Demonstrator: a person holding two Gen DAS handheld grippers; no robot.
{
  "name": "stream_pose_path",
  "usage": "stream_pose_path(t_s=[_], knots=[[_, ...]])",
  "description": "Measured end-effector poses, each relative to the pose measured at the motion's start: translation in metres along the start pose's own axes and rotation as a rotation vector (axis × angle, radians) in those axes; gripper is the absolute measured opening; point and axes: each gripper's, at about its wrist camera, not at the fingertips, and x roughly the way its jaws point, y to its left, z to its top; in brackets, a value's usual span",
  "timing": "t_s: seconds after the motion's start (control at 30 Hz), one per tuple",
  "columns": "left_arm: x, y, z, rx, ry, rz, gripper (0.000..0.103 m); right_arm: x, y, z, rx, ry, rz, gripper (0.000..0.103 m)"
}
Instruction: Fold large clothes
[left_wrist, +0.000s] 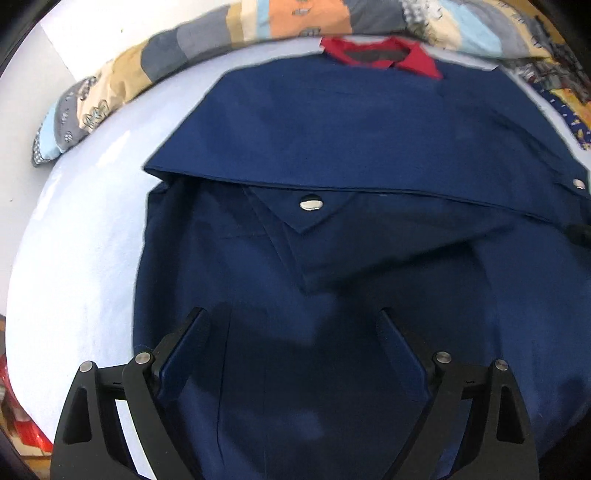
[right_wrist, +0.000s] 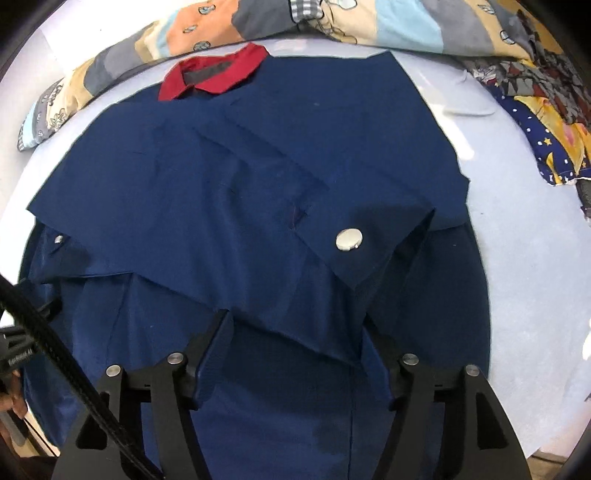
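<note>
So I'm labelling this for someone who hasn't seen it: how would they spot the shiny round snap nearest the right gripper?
Start at the navy blue jacket with the red collar, spread on the pale sheet. Follow the folded-in sleeve to its pointed cuff: the silver round snap sits there, far bigger and brighter than the small one at the left edge.

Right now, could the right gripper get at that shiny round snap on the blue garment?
Probably yes. The right gripper is open and hovers over the blue garment, and the silver snap lies exposed on the folded flap just ahead, with nothing covering it.
</note>
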Motion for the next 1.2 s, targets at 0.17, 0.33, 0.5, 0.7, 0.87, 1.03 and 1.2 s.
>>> stream_pose_path(t_s=[0.17,0.33,0.5,0.7,0.87,1.03,1.2], knots=[[-0.03,-0.008,-0.039,-0.08,-0.049,-0.054,0.091,-0.038,0.007,-0.018,-0.032,-0.072,0.062,0.072],[-0.035,-0.039,-0.085,-0.028,-0.105,0.04,0.091,-0.039,0.016,-0.052,-0.07,-0.051,0.087,0.073],[-0.036,-0.033,-0.117,-0.045,-0.133,0.051,0.093,-0.021,0.031,-0.096,-0.133,-0.013,0.031,0.075],[-0.061,-0.024,-0.14,-0.129,-0.172,0.024,0.093,-0.049,0.048,-0.126,-0.18,-0.133,-0.003,0.075],[-0.046,-0.035,-0.153,-0.121,-0.114,0.028,0.098,-0.033,0.07,-0.153,-0.199,-0.074,0.035,0.082],[-0.045,-0.032,-0.154,-0.134,-0.117,0.024,0.1,-0.028,0.092,-0.158,-0.267,-0.112,-0.051,0.093],[-0.05,-0.033,-0.156,-0.152,-0.139,0.029,0.1,-0.032,0.087,-0.16,-0.24,-0.114,-0.025,0.093]])
